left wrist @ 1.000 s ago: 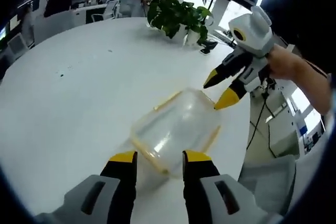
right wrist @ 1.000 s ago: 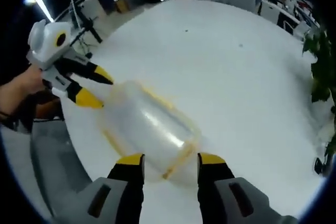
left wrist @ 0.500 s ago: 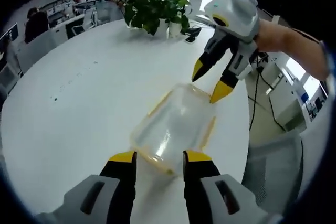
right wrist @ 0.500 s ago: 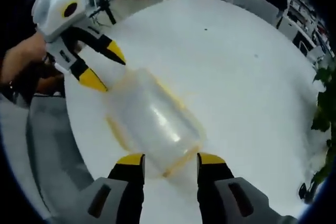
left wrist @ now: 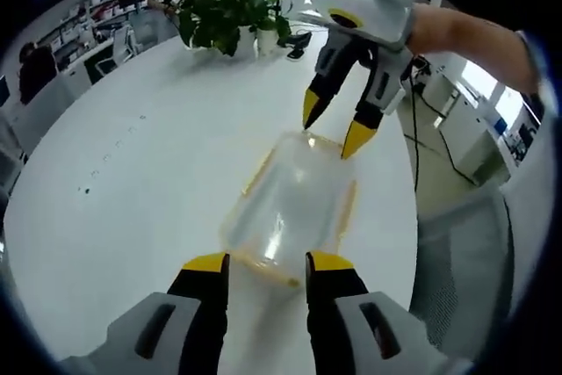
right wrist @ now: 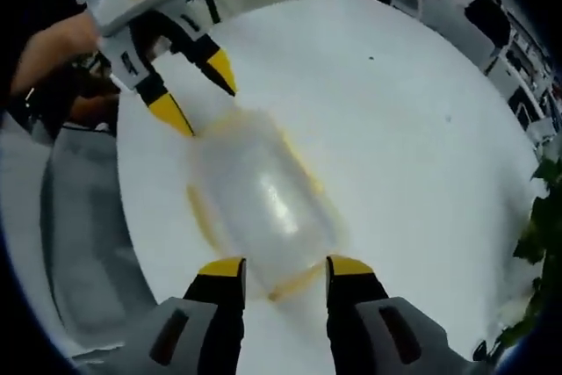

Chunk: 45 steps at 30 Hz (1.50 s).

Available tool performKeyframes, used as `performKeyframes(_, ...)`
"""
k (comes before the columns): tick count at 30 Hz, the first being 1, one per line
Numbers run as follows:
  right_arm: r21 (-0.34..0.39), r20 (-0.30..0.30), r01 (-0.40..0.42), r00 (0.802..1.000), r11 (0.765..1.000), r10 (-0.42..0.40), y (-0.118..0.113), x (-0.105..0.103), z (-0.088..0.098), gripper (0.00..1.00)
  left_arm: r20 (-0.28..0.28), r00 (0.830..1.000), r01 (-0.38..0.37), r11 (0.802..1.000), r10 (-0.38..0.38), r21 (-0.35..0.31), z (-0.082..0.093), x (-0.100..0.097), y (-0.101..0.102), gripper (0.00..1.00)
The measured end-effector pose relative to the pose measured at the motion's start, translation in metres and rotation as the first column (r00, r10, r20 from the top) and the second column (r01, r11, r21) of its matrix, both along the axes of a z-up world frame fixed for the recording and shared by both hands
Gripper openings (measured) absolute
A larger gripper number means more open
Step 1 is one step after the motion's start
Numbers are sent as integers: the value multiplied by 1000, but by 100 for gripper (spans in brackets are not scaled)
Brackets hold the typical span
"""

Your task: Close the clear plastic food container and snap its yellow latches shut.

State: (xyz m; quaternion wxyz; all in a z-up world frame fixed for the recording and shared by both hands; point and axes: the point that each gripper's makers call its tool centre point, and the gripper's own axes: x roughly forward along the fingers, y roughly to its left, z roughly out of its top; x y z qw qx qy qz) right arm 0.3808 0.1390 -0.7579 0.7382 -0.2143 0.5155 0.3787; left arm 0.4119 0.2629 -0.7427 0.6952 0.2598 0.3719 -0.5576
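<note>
Now the two grippers stand at opposite short ends of the container [left wrist: 290, 208], which lies with its lid on near the edge of the white table [left wrist: 132, 173]. Over the last second the right gripper [left wrist: 332, 129] has swung in from beside the far corner until its yellow tips straddle that end, while the left gripper [left wrist: 262, 263] has kept its place at the near end. That reads as both tools lined up for the end latches, so the lid looks seated and the snapping is the step in hand.

In the left gripper view its own jaws are apart, one on each side of the near yellow latch [left wrist: 268, 268], close to it, though contact cannot be told. The right gripper's jaws are spread too, tips just above the far rim.

In the right gripper view the picture is mirrored: the right gripper [right wrist: 283, 265] brackets its end of the container [right wrist: 259, 199], and the left gripper [right wrist: 200, 98] points down at the other end, beside the table's edge. Yellow strips run down both long sides; whether they are snapped down is too blurred to tell. A plant [left wrist: 224, 15] stands well apart.
</note>
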Motion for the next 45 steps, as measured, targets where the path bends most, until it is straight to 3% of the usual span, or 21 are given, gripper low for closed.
performKeyframes(5, -28, 2, -66, 998, 997, 66, 1, -1, -2, 35, 19, 998, 52, 999, -52, -6, 2, 1, -3, 33)
performKeyframes(17, -49, 13, -121, 992, 991, 122, 0, 3, -3, 32, 77, 982, 175, 984, -174, -7, 5, -3, -18, 32)
performKeyframes(28, -35, 30, -208, 977, 977, 210, 16, 5, -3, 31, 79, 973, 216, 976, -215, -6, -3, -10, -32, 31)
performKeyframes(45, -3, 58, -282, 958, 960, 281, 46, 13, -1, 31, 70, 968, 243, 970, -241, -18, -10, -18, -53, 29)
